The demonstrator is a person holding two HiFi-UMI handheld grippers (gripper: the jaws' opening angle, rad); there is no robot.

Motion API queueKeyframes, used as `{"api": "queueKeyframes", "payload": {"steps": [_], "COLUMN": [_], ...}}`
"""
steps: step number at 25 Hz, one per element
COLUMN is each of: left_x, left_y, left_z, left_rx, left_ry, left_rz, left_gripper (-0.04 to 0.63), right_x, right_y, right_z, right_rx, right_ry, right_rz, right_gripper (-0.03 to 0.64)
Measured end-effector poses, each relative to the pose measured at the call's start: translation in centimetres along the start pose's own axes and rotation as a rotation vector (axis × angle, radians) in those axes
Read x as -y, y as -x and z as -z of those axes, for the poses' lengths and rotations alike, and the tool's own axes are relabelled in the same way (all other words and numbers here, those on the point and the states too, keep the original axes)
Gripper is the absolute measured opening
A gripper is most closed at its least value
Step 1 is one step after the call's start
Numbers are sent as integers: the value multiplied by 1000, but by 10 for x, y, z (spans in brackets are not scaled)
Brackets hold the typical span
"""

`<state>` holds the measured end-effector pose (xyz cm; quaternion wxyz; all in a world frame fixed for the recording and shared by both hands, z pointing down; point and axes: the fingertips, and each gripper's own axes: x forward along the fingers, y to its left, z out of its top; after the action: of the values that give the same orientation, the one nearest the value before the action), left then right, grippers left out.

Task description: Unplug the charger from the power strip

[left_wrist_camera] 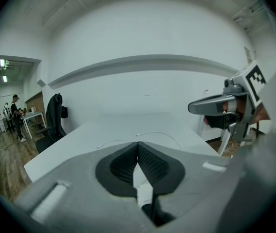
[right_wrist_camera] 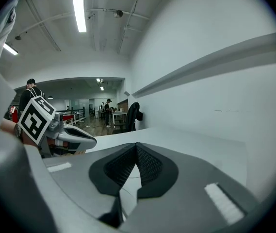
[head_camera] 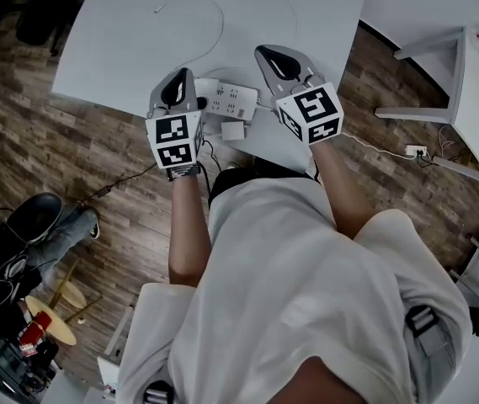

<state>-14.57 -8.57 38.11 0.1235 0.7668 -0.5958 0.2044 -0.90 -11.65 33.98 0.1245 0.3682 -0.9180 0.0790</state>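
Note:
A white power strip (head_camera: 225, 98) lies near the front edge of the white table (head_camera: 138, 49). A small white charger block (head_camera: 232, 130) rests on the table just in front of the strip. My left gripper (head_camera: 183, 74) hovers at the strip's left end, above a dark cord (head_camera: 202, 103) there. Its jaws are shut (left_wrist_camera: 138, 144), with nothing gripped between the pads. My right gripper (head_camera: 265, 51) hangs over the strip's right end. Its pads (right_wrist_camera: 128, 166) meet at the tips, and they hold nothing.
A thin white cable (head_camera: 215, 19) curls across the table farther back. A second white table (head_camera: 475, 99) stands to the right, with a floor socket (head_camera: 416, 151) and cord beneath. A black office chair (left_wrist_camera: 55, 115) sits at the table's far left. People stand in the distance.

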Motion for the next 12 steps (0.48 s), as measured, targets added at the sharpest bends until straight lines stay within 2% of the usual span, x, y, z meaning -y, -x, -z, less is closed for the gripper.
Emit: {"api": "queueKeyframes", "payload": {"steps": [6, 12], "left_x": [-5, 0], "left_y": [22, 71], "left_z": [-40, -78], "left_rx": [100, 212], "left_ry": [-38, -115], "left_rz": [26, 63], "left_gripper": [5, 5], "right_x": [-8, -44], "right_y": [11, 52], "right_z": [-40, -94], "right_rx": [79, 186], "right_ry": [30, 89], "right_rz": [47, 80], "right_gripper": [2, 2]}}
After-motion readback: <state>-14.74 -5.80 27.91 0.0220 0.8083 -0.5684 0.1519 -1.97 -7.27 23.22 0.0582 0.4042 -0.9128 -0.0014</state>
